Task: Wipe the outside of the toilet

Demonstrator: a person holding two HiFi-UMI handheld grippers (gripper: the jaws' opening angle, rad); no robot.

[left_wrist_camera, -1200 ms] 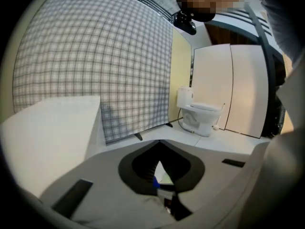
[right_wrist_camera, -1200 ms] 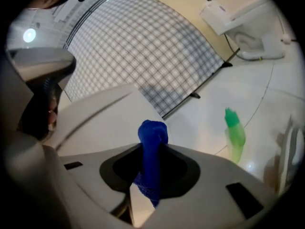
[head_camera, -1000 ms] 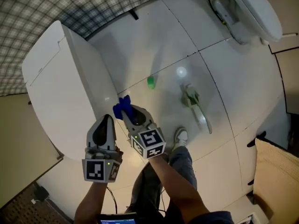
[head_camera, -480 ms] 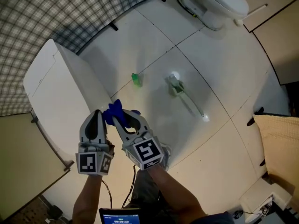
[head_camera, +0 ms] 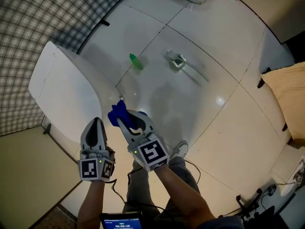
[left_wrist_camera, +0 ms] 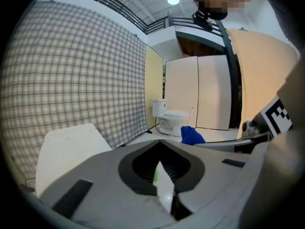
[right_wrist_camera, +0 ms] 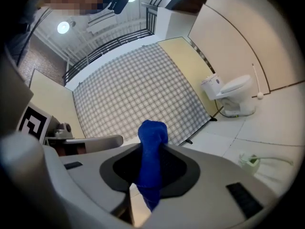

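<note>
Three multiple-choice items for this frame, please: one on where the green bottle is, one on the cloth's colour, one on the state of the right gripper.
1. Where is the green bottle?
A. On the floor
B. On the toilet's tank
C. In the left gripper

2. What colour is the cloth?
A. Yellow
B. White
C. Blue

3. How is the right gripper?
A. Open and empty
B. Shut on the cloth
C. Shut on a brush

Answers:
1 A: the head view shows it sitting on the tiles.
2 C: it is blue in the head view and the right gripper view.
3 B: its jaws pinch the cloth, which sticks out past them.
</note>
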